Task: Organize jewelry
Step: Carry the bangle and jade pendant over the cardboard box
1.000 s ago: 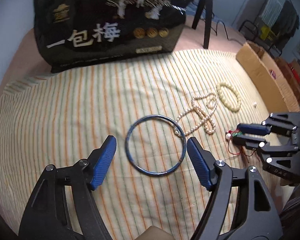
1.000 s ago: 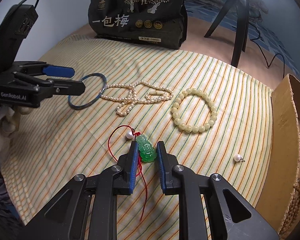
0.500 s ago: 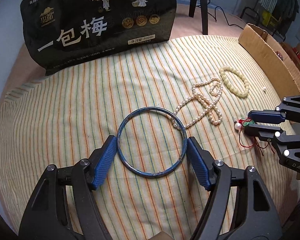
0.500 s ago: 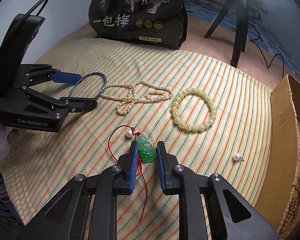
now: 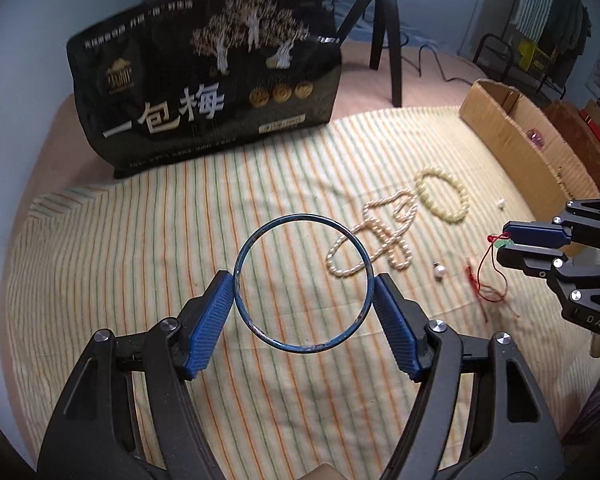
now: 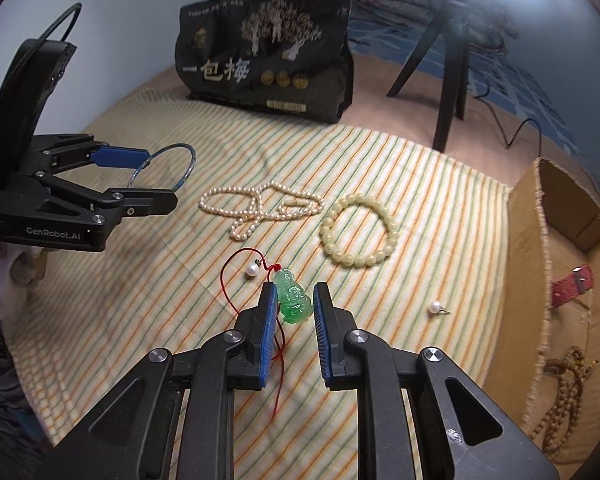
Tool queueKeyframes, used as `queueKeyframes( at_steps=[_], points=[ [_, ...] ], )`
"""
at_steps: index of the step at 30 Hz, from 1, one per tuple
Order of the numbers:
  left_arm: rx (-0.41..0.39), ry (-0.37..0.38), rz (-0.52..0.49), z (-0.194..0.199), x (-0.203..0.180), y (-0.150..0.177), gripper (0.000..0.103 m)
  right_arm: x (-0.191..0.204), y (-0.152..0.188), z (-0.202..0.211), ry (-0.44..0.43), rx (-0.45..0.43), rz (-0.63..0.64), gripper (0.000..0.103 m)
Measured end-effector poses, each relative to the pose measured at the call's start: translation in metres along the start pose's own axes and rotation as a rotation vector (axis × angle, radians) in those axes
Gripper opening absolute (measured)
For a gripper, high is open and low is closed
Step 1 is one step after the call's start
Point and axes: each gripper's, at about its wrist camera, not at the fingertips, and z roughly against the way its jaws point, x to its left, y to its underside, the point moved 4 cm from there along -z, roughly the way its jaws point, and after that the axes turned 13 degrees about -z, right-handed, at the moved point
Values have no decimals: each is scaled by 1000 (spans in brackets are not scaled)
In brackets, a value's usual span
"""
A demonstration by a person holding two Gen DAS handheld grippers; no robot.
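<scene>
Your left tool (image 5: 303, 288) grips the bangle (image 5: 302, 283) above the cloth (image 5: 140, 248), your right tool (image 6: 295, 304) is clamped on the pendant (image 6: 294, 298).

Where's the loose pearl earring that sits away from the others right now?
In the right wrist view, the lone pearl earring lies on the striped cloth, right of the right gripper, between the yellow bead bracelet and the cardboard box.

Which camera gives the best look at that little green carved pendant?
The right wrist view: the green pendant sits close and sharp between the right claw fingers, its carved figure and red cord plain. The left wrist view shows only a small green speck at that claw's tips, far right.
</scene>
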Motion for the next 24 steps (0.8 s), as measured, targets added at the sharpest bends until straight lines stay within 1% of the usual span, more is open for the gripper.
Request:
queueKeyframes(
  at_steps=[6, 12, 19, 24],
  points=[
    [-62, 10, -31, 27, -17, -14, 73, -6, -8, 33, -5, -58, -24, 16],
    [-125, 27, -71, 51, -41, -33, 73, -21, -16, 68, -5, -125, -70, 16],
    [-182, 65, -105, 71, -72, -54, 73, -52, -27, 110, 15, -207, -139, 17],
    [-207, 91, -134, 78, -99, -71, 73, -80, -30, 135, 65, -249, -195, 16]
  ],
)
